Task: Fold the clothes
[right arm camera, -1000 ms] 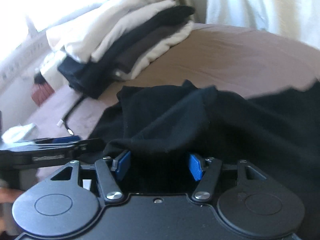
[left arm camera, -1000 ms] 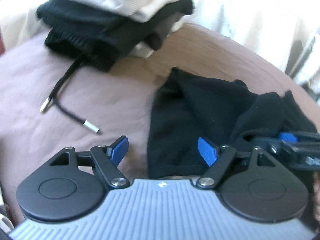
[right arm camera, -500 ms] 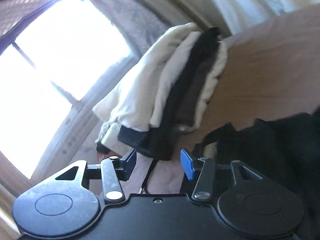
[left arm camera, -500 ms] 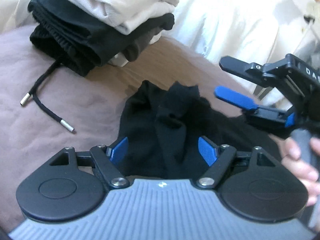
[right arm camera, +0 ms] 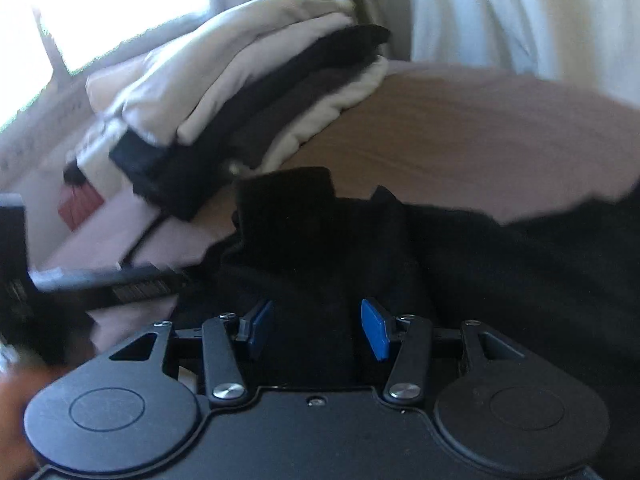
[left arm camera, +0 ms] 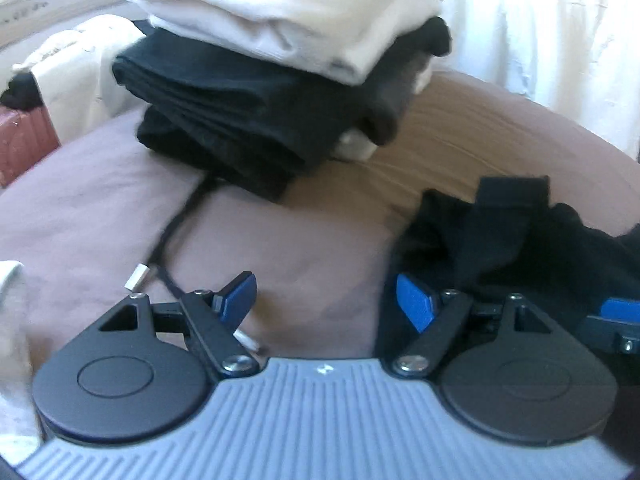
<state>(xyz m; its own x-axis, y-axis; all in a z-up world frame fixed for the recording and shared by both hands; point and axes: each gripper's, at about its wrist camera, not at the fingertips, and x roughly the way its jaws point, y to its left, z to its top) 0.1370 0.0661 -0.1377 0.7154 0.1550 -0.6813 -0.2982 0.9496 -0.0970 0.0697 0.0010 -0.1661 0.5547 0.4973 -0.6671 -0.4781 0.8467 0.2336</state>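
A crumpled black garment [right arm camera: 328, 240] lies on a mauve bed cover [left arm camera: 100, 208], in front of a stack of folded clothes [left arm camera: 280, 80]. The left tongs [left arm camera: 326, 300] stand wide open over bare cover, holding nothing. The right tongs [right arm camera: 318, 328] gape partway around a fold without pressing it. The cloth looks soft, light and floppy; an edge or corner seems the best hold.
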